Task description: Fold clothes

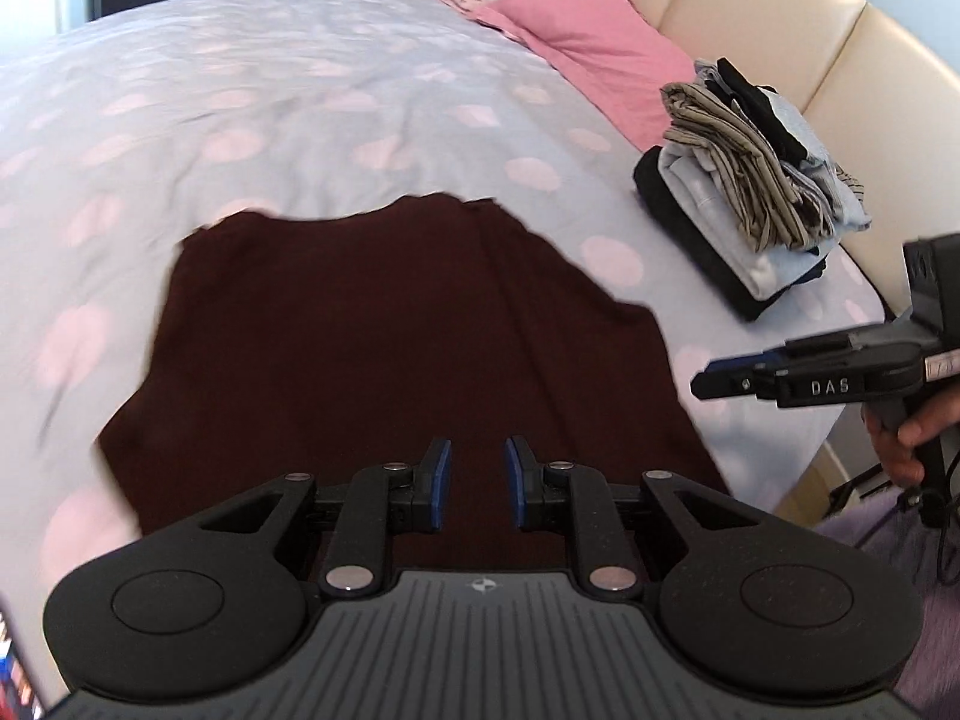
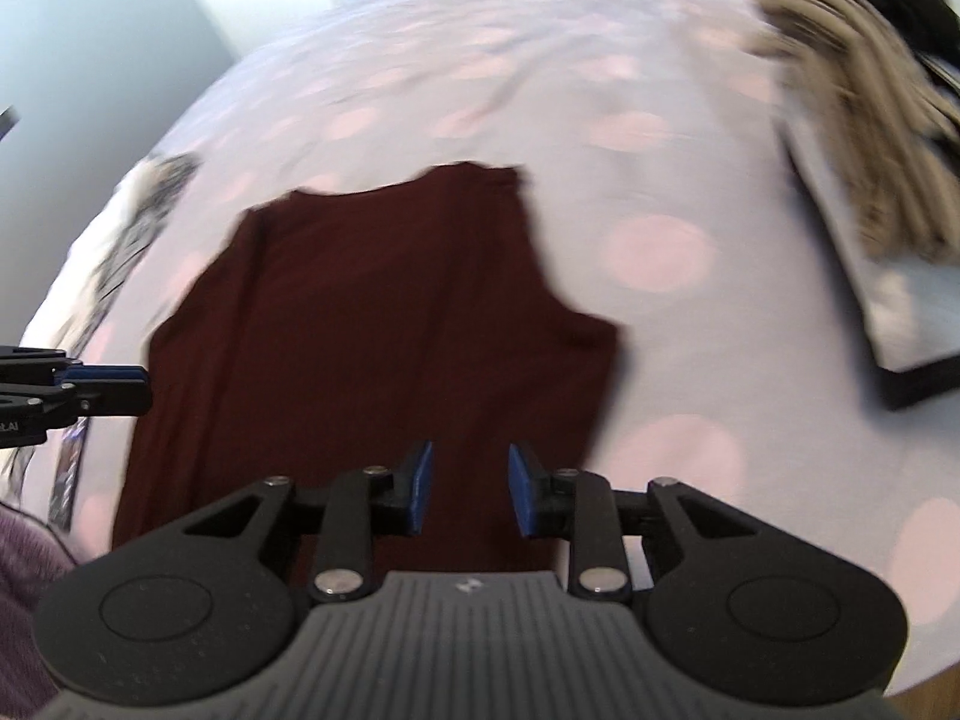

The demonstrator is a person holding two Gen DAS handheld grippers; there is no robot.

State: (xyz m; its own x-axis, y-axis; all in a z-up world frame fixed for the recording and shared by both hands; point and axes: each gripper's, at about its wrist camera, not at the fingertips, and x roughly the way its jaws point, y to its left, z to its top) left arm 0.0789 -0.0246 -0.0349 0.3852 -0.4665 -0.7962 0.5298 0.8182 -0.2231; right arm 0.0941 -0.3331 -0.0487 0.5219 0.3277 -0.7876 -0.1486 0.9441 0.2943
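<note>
Spotted bedspread point(image 1: 312, 96) under maroon garment point(image 1: 408, 348), jaws parted

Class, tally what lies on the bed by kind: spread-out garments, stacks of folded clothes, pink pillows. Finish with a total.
Spread-out garments: 1, maroon garment
Stacks of folded clothes: 1, stack
Pink pillows: 1, pillow
Total: 3

A garment point(image 1: 396, 354) lies flat on the bed point(image 1: 300, 108), a stack of folded clothes point(image 1: 756, 180) at its two o'clock, pillows point(image 1: 576, 54) beyond at twelve.
</note>
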